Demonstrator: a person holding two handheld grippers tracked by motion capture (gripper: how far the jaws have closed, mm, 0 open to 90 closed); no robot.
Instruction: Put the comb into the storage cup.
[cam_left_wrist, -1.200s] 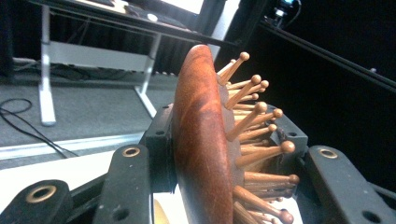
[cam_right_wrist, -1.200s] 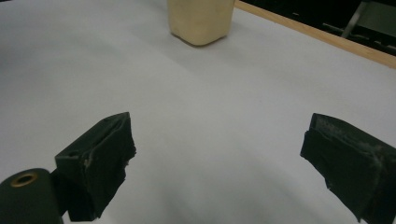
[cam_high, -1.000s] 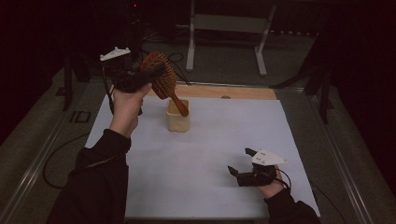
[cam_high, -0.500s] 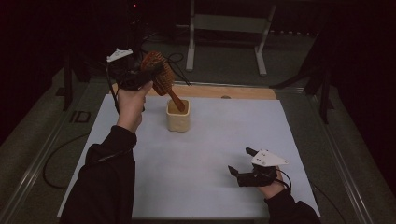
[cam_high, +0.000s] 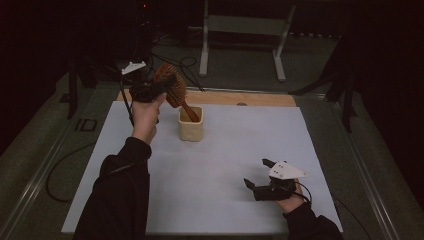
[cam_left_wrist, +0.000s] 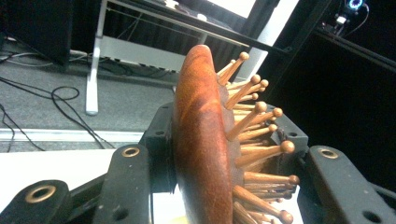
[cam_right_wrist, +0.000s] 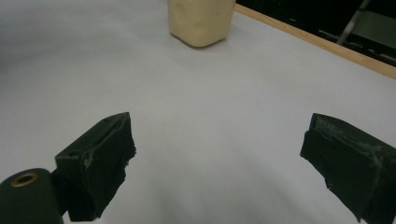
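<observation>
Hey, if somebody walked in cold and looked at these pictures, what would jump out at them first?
Probably the wooden hairbrush, clamped by its head in the left gripper at the far left of the white table, its handle dipping into a cream cup. Next, the right gripper, resting open near the front right edge.

The left gripper (cam_high: 159, 89), clamped on the brush (cam_high: 172, 90), has come down and drifted toward the far edge of the tabletop (cam_high: 220, 165). The brush handle, which a second ago hung just over the rim of the cup (cam_high: 191, 125), now reaches down inside it. The brush head sits lower and closer to the cup, and the person's left forearm has stretched further forward.
</observation>
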